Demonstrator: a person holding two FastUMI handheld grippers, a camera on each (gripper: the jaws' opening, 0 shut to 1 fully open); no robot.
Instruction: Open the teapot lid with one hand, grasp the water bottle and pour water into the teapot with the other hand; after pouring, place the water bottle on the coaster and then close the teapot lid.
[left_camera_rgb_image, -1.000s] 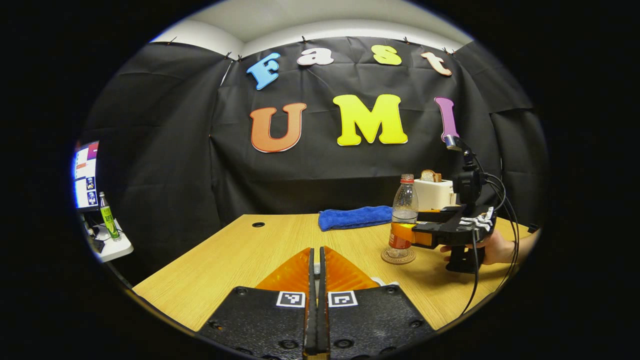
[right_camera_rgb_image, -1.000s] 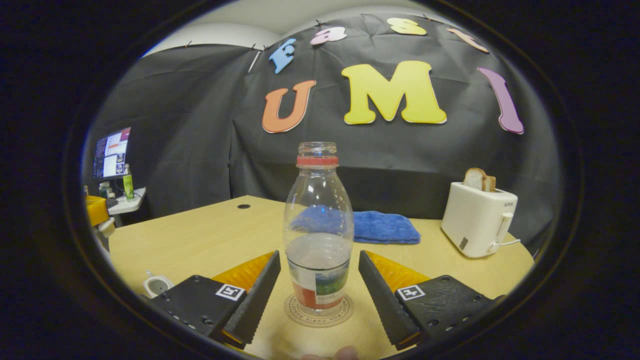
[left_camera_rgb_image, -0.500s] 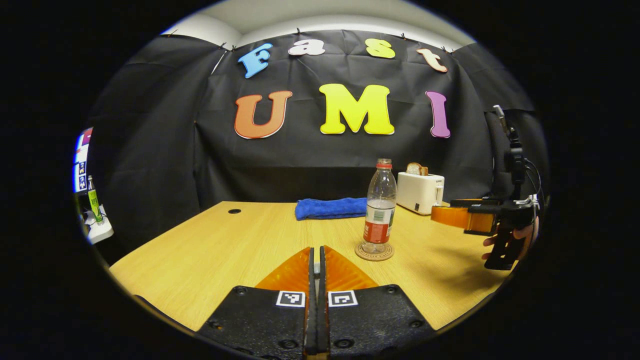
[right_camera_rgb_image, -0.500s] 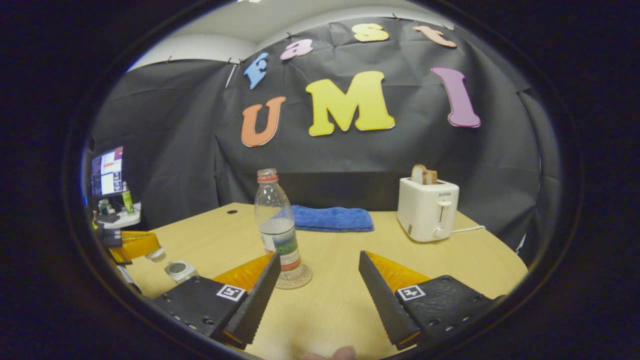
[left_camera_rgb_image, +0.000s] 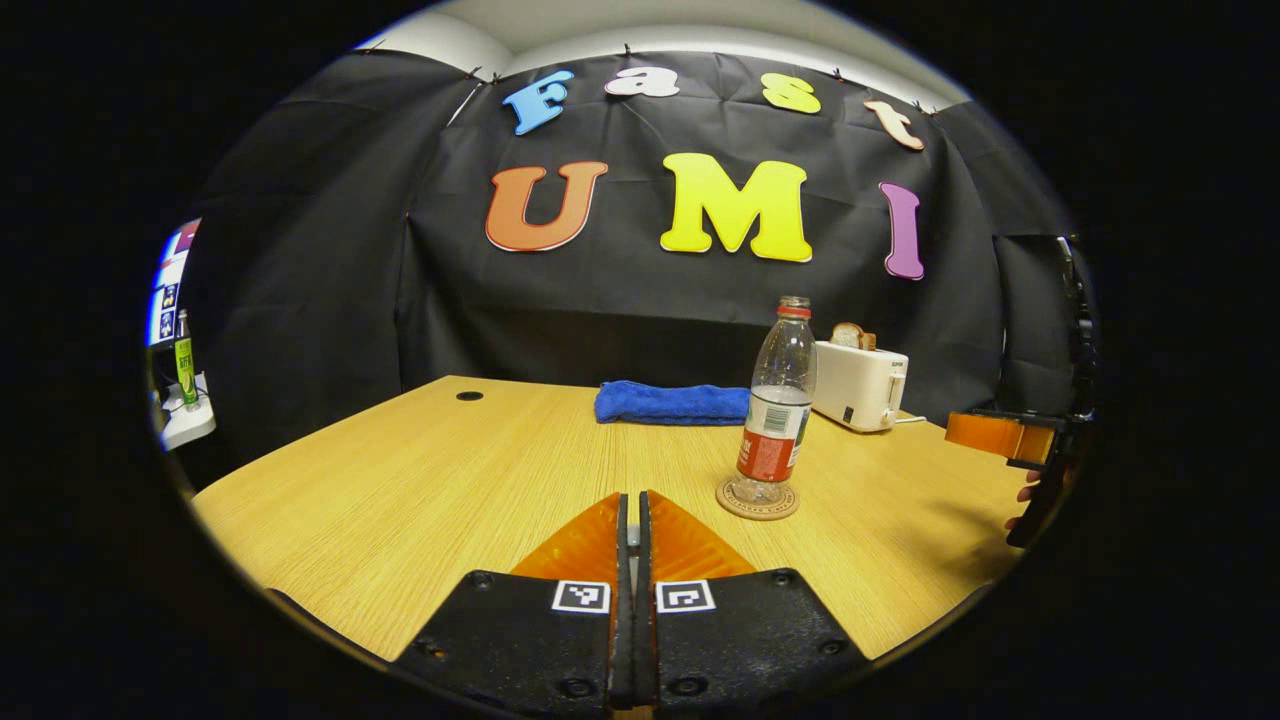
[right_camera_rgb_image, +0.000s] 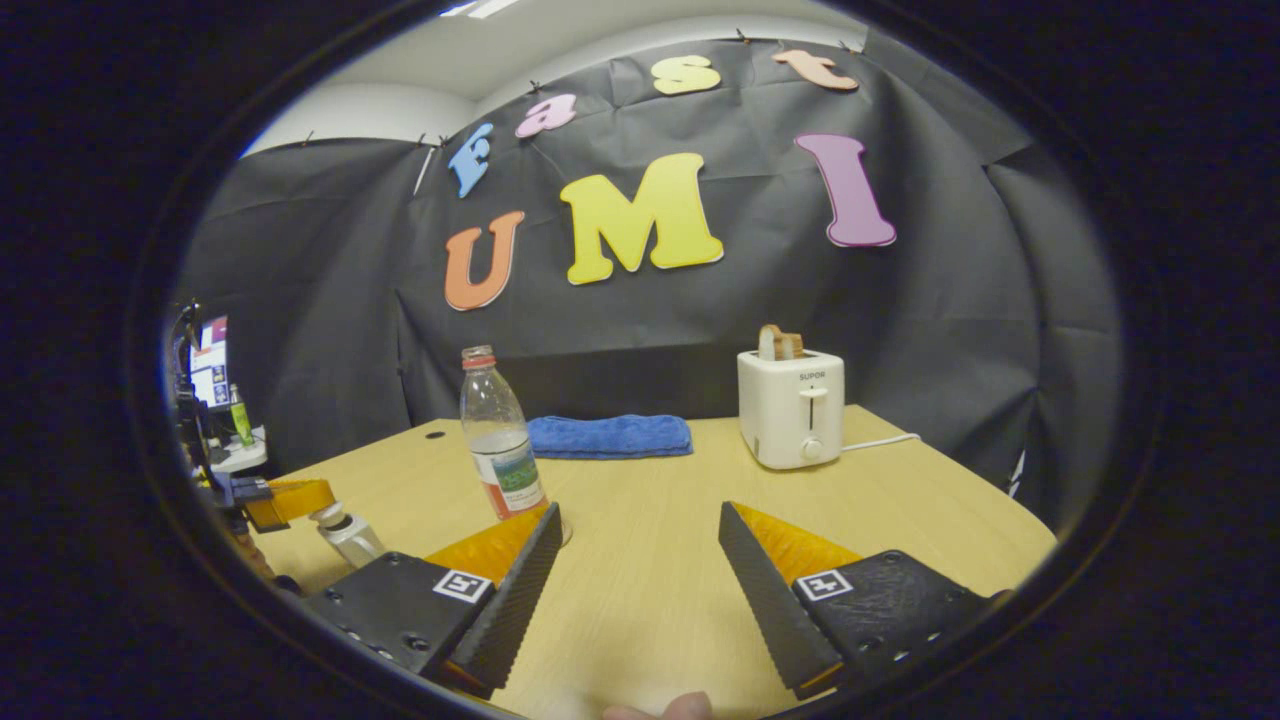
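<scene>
Right claw (right_camera_rgb_image: 635, 590) gapes wide and empty low over the tabletop (right_camera_rgb_image: 650, 560), while the left claw (left_camera_rgb_image: 630, 540) is pressed closed, apparently pinching the teapot lid (right_camera_rgb_image: 327, 514). At 10 o'clock stands the water bottle (right_camera_rgb_image: 497, 450) on its coaster (left_camera_rgb_image: 757, 498), upright, mouth up. It looks light, thin-walled, slippery; grip mid-label.

Wide bare table (left_camera_rgb_image: 420, 480) ahead on the left; to the right the water bottle (left_camera_rgb_image: 775, 410) stands upright on its coaster (left_camera_rgb_image: 757, 499), towel (left_camera_rgb_image: 670, 402) and toaster (left_camera_rgb_image: 860, 385) behind.
</scene>
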